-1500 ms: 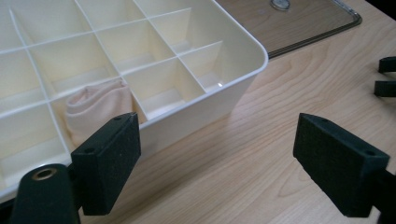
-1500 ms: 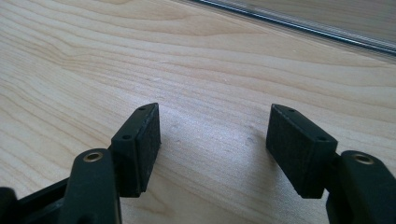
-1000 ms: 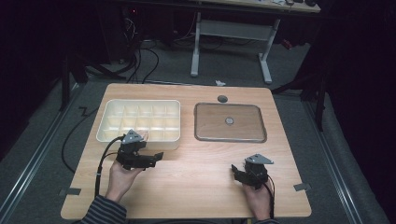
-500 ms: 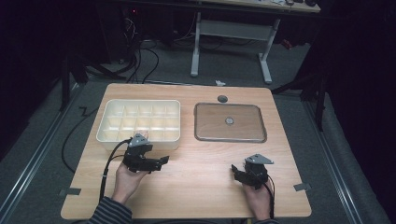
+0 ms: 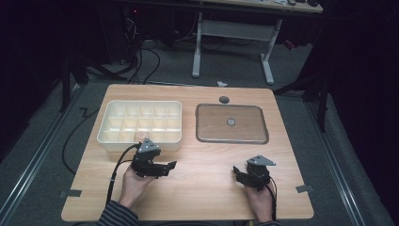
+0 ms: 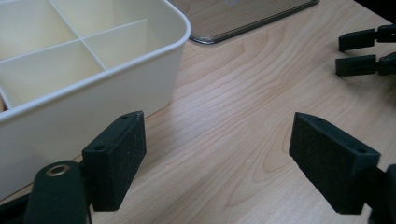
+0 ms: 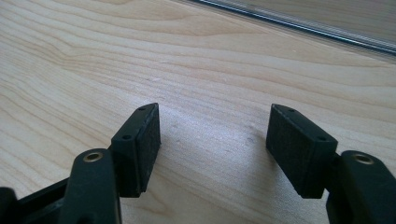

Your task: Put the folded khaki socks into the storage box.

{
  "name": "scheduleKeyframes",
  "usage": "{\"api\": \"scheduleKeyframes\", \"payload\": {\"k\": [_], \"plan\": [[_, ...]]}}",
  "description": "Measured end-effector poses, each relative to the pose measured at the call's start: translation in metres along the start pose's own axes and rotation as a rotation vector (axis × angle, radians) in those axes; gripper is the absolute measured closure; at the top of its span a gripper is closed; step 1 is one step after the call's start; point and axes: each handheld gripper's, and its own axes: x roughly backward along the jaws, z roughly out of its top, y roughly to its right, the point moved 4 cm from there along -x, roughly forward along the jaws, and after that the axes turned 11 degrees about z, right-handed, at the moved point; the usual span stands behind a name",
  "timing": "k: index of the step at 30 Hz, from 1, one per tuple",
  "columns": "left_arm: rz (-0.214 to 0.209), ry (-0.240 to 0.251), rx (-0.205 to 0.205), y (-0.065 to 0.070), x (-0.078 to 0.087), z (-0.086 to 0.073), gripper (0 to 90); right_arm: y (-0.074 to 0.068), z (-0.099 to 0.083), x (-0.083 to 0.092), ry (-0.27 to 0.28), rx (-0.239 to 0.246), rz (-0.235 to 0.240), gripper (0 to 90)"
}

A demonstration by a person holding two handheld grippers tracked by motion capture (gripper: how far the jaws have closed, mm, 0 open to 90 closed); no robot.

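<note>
My left claw is wide open with nothing in it, parked just in front of the box, whose near corner sits right off its left jaw; my right claw is also open and empty, low over bare table with the lid a bit ahead of it. The box looks like thin, stiff, light plastic with slick walls, so I'd pinch the rim. The lid's flat, so I'd take an edge.

No readable text, label, brand, number or sign on anything
</note>
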Motion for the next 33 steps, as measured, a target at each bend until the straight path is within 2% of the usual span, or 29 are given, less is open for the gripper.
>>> {"api": "scheduleKeyframes", "payload": {"k": [5, 12, 14, 17, 20, 23, 25, 29, 33], "plan": [[-0.012, 0.009, -0.005, 0.006, -0.001, 0.0, 21.0, 0.0, 0.0, 0.0, 0.0, 0.0, 0.0, 35.3], [0.027, -0.005, -0.021, 0.013, -0.009, 0.001, 23.3, 0.0, 0.0, 0.0, 0.0, 0.0, 0.0, 35.3], [0.05, -0.01, -0.024, 0.016, -0.012, 0.001, 23.0, 0.0, 0.0, 0.0, 0.0, 0.0, 0.0, 35.3], [0.059, -0.03, -0.015, 0.018, -0.016, 0.001, 21.8, 0.0, 0.0, 0.0, 0.0, 0.0, 0.0, 35.3], [0.06, -0.056, -0.021, 0.018, -0.019, -0.001, 20.9, 0.0, 0.0, 0.0, 0.0, 0.001, 0.0, 35.3], [0.09, -0.081, -0.035, 0.018, -0.021, -0.003, 18.5, 0.0, 0.0, 0.0, 0.0, 0.0, 0.0, 35.3], [0.136, -0.085, -0.043, 0.017, -0.022, -0.004, 15.6, 0.0, 0.0, 0.0, 0.0, 0.0, 0.0, 35.4], [0.15, -0.077, -0.033, 0.014, -0.024, -0.007, 15.0, 0.0, 0.0, 0.0, 0.0, 0.0, 0.0, 35.3], [0.148, -0.091, -0.031, 0.012, -0.027, -0.014, 14.9, 0.0, 0.0, 0.0, 0.0, 0.0, 0.0, 35.3]]}}
